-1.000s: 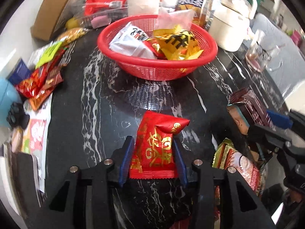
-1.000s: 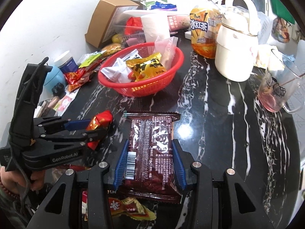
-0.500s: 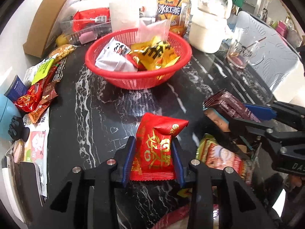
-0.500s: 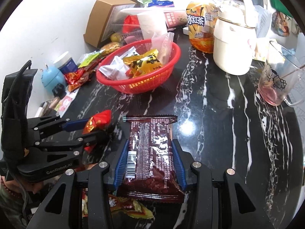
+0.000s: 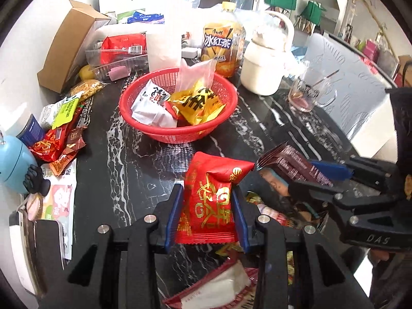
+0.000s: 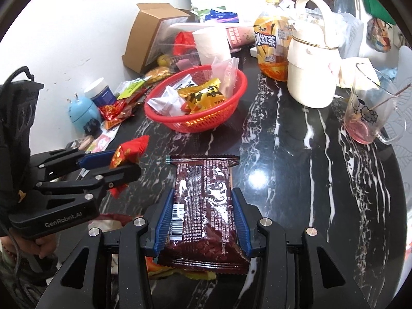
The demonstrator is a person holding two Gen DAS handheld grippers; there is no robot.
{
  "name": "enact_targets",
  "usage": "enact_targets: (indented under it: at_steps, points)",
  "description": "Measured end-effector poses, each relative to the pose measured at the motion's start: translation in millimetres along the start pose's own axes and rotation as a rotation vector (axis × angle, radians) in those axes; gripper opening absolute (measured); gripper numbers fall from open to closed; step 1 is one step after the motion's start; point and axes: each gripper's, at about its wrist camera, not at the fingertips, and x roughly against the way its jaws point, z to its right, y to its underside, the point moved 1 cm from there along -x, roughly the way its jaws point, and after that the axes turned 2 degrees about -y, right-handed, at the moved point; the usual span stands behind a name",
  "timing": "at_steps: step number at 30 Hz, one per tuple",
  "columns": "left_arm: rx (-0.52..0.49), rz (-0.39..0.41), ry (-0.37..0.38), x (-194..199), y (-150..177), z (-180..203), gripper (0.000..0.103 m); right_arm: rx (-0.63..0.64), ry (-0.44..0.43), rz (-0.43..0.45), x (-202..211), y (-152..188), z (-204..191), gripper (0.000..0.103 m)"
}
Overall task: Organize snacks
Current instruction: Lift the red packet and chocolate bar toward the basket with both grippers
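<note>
Your left claw [image 5: 206, 216] is pinching a red snack packet [image 5: 209, 200] between its blue pads; its jaws have just been closing on it, and they are now pressing into both sides, nearly together. The packet is hanging clear above the black marble tabletop [image 5: 123, 170], with its long axis running away from you along the fingers and its puffed top corner pointing toward the red basket [image 5: 177, 108].

Your right claw [image 6: 202, 221] is gripping a dark brown snack packet [image 6: 203, 200], jaws partly apart with the pads tight against its long edges. That packet is also lying lengthwise along the fingers, barcode side up, with its sealed far end aiming toward the basket [image 6: 198, 118].

Both claws are tilting steeply downward, side by side, with the left one's red packet [image 6: 128, 152] showing just beside the brown one. Your hand [image 6: 38, 244] is wrapping the left handle. The basket, already holding several packets, is sitting well beyond both claws.
</note>
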Motion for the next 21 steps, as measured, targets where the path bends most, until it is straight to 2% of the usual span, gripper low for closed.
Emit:
enact_targets:
  at_steps: [10, 21]
  points:
    - [0.036, 0.115, -0.029, 38.5, -8.6, 2.0, 0.036, 0.049, -0.052, 0.067, 24.8, -5.0, -13.2, 0.044]
    - [0.025, 0.202, -0.009, 53.8, -43.6, -5.9, 0.036, 0.104, -0.076, 0.125, 30.4, -39.4, -20.4, 0.044]
